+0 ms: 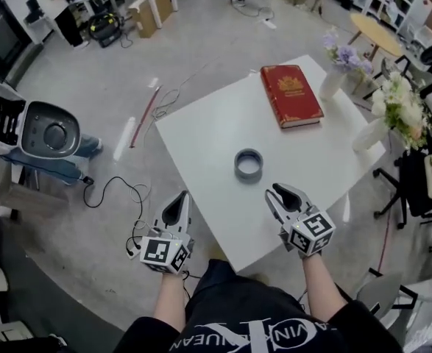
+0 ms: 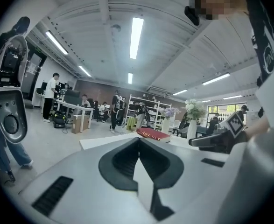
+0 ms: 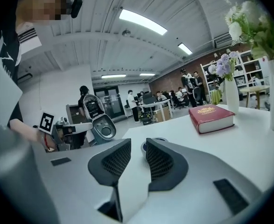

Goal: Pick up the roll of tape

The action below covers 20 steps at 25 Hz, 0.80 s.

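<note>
A grey roll of tape (image 1: 249,165) lies flat near the middle of the white table (image 1: 201,131). My right gripper (image 1: 276,191) hovers over the table's near edge, just right of and short of the roll. Its jaws stand open with nothing between them. In the right gripper view the roll (image 3: 154,139) peeks above the jaw tips of that gripper (image 3: 138,141). My left gripper (image 1: 182,195) is off the table's near left edge, away from the roll. In its own view the left gripper (image 2: 139,140) has its jaws together and empty; the roll is hidden there.
A red book (image 1: 291,94) lies at the table's far side. Two vases of flowers (image 1: 392,112) stand at the far right corner. A white machine (image 1: 39,127) and cables (image 1: 116,193) are on the floor at left. Chairs (image 1: 414,190) crowd the right side.
</note>
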Each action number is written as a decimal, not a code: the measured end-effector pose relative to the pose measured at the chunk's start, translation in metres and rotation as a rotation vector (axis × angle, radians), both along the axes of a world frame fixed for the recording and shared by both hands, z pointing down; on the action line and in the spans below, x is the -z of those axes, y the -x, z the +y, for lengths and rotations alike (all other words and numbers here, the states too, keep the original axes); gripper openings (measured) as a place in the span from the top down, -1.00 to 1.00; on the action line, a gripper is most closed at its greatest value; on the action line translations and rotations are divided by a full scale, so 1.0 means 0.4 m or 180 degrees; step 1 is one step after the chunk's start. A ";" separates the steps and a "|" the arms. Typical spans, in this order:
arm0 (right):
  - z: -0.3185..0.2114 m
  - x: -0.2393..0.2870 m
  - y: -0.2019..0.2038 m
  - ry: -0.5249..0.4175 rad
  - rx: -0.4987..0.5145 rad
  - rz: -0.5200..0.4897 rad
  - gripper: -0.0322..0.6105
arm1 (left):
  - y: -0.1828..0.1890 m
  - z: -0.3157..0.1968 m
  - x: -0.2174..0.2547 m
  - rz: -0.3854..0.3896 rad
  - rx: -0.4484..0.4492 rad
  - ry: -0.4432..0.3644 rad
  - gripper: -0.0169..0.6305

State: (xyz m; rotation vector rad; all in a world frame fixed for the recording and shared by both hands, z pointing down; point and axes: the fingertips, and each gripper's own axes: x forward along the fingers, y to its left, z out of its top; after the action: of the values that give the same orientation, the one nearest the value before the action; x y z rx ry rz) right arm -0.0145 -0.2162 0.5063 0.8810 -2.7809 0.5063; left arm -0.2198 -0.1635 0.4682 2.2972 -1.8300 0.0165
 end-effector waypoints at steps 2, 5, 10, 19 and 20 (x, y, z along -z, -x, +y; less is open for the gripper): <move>-0.023 -0.022 0.003 0.0096 -0.0132 0.0096 0.60 | 0.004 -0.031 -0.013 0.0008 -0.0108 0.0035 0.94; -0.060 -0.048 0.013 0.0216 -0.0310 0.0214 0.60 | 0.008 -0.079 -0.030 0.0034 -0.0271 0.0062 0.94; -0.127 -0.078 0.033 0.0450 -0.0601 0.0250 0.59 | -0.002 -0.142 -0.054 0.0056 -0.0548 0.0095 0.94; -0.225 -0.154 0.070 0.0858 -0.0932 0.0524 0.46 | -0.023 -0.205 -0.092 0.0098 -0.0862 0.0212 0.94; -0.232 -0.160 0.073 0.0895 -0.0955 0.0555 0.45 | -0.024 -0.211 -0.094 0.0103 -0.0887 0.0219 0.94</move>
State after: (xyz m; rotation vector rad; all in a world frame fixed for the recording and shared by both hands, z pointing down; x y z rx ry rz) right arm -0.0437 -0.3091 0.5704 1.2126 -2.3577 0.8011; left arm -0.2104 -0.2478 0.5058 2.4674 -1.4574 0.0824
